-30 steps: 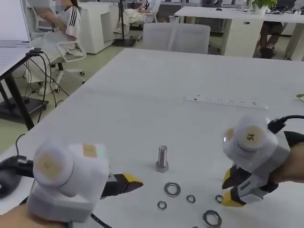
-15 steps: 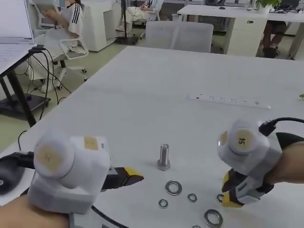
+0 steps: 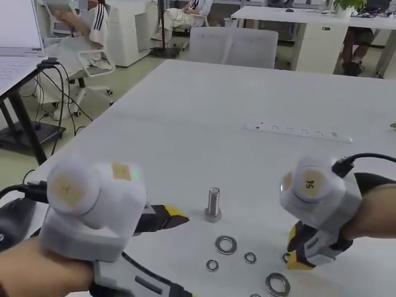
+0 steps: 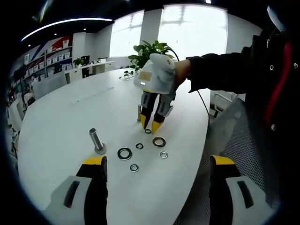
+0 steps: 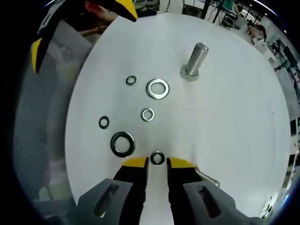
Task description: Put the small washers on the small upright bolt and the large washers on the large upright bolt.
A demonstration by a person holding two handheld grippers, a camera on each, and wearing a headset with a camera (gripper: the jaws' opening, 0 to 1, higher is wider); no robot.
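Observation:
The large bolt [image 3: 213, 205] stands upright on the white table [image 3: 185, 124]. In front of it lie two large washers [image 3: 225, 244] [image 3: 276, 284] and several small washers [image 3: 250, 257]. My right gripper [image 5: 158, 162] is low over the table, open a little, and one small washer [image 5: 157, 158] lies between its tips. A thin small bolt [image 5: 206, 177] shows just beside its right jaw. My left gripper [image 4: 158, 161] is wide open with nothing in it, left of the large bolt [image 4: 97, 140]; one yellow fingertip [image 3: 175, 215] points toward the bolt.
A white power strip [image 3: 297, 132] lies farther back on the table. A grey chair [image 3: 232, 46] stands at the far edge. The table's left edge runs close to my left gripper. People sit at desks in the background.
My right gripper has drifted slightly left and lower over the small washer. The left gripper has risen a little. The washers and the large bolt have not moved.

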